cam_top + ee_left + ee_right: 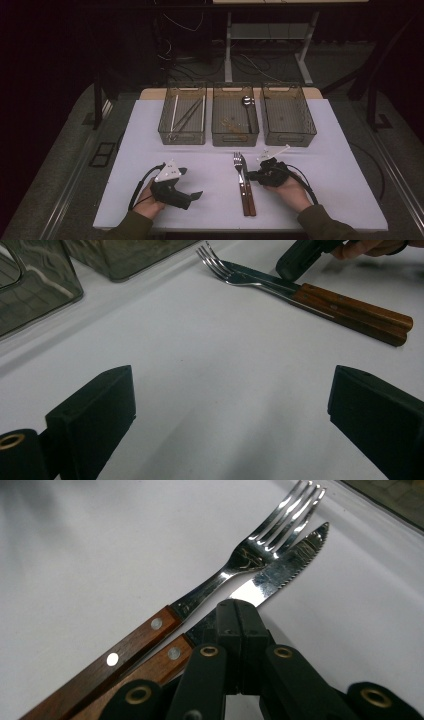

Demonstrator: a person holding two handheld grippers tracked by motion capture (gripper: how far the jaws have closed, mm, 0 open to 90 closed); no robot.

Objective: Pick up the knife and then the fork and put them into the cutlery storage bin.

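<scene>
- The right gripper (240, 612) has its two black jaws pressed flat together with nothing between them; the closed tip sits over the knife (280, 572), on the blade just ahead of its wooden handle.
- The fork (235, 562) lies just beside the knife at its 9 o'clock in the high view, the two parallel, tines and blade tip pointing to 12 o'clock, wooden handles to 6 o'clock.
- The left gripper (230, 410) has its jaws spread wide apart above bare white table (210, 355), holding nothing; the fork and knife lie well off at its 1 o'clock.
- In the high view the left gripper (172, 187) is at 9 o'clock of the cutlery and the right gripper (267, 172) at 3 o'clock.
- Three clear bins (235, 135) stand in a row at 12 o'clock; the middle one holds a spoon (247, 102).
</scene>
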